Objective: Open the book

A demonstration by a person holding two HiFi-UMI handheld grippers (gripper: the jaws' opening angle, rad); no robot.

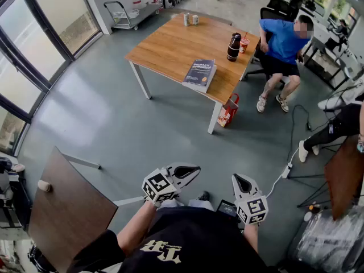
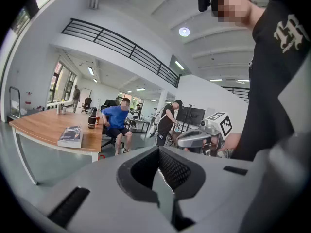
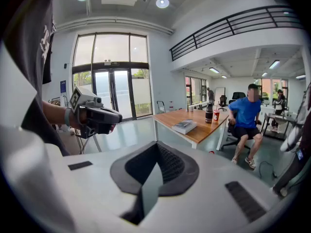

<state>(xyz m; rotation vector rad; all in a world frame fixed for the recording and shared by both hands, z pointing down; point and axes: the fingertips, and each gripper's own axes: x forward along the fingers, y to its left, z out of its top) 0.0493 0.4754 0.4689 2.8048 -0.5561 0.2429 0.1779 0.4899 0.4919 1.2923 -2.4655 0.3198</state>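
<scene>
1. Book (image 1: 199, 73) lies shut, cover up, on a wooden table (image 1: 165, 47) across a grey floor, well apart from the person holding the tools.
2. A seated person in a blue shirt (image 1: 281, 44) occupies a chair at the table's far corner, a possible obstruction to anyone working from that side.
3. A dark side table (image 1: 68, 209) stands just beside the operator's left arm, and white cables trail over the floor to the right; either could catch a foot on the walk over.
4. The left gripper (image 1: 192, 170) and right gripper (image 1: 239, 181) hang at waist height, each with its jaws pressed together and nothing between them. They would have to part before either could catch the cover.
5. The dark blue volume sits close to the table's near edge. A push from closed jaws would likely slide it along, or off, instead of lifting the cover.
6. A red bag (image 1: 228, 110) leans against the table leg below.
7. A dark bottle (image 1: 234, 46) and a cup (image 1: 244, 43) stand beyond, near enough to be toppled by a wide swing.
</scene>
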